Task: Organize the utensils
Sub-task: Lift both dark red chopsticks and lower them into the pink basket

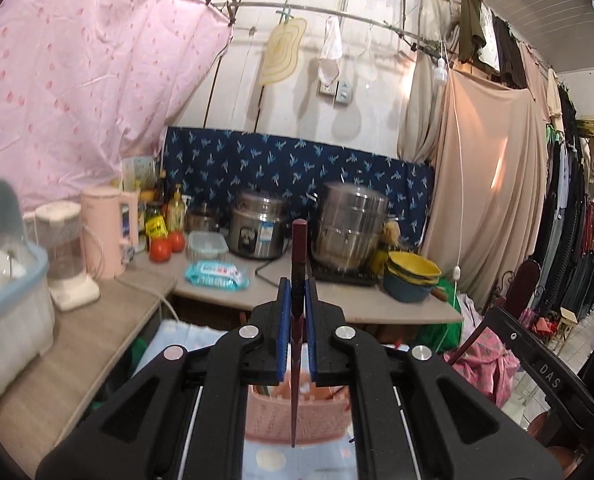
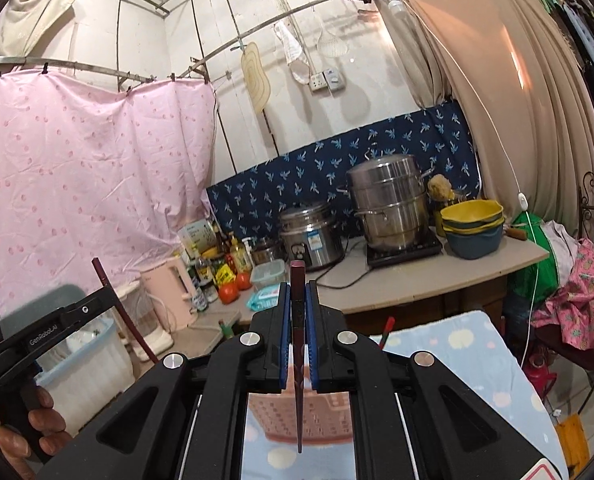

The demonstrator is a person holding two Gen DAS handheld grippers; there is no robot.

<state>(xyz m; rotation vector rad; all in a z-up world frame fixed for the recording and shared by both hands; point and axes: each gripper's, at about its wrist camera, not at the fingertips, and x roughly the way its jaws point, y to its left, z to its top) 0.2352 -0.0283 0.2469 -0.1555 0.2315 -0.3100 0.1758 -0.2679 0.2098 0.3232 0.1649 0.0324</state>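
My left gripper (image 1: 297, 285) is shut on a dark red chopstick (image 1: 298, 248) that stands upright between its blue pads, thick end up and thin tip hanging down. Below it sits a pink perforated basket (image 1: 297, 412). My right gripper (image 2: 297, 286) is likewise shut on a second dark red chopstick (image 2: 298, 274), held upright over the same pink basket (image 2: 297, 410). In the right wrist view the left gripper (image 2: 107, 300) shows at the left with its chopstick (image 2: 115, 308) and a hand (image 2: 37, 420) on the handle.
Behind stands a counter (image 1: 337, 304) with a rice cooker (image 1: 257, 228), a steel steamer pot (image 1: 351, 228), stacked yellow and blue bowls (image 1: 411, 276), tomatoes (image 1: 161, 248), a pink kettle (image 1: 107, 232) and a blender (image 1: 67, 256). A blue-rimmed plastic bin (image 1: 13, 300) is at the left. The basket rests on a light blue cloth (image 2: 457, 360).
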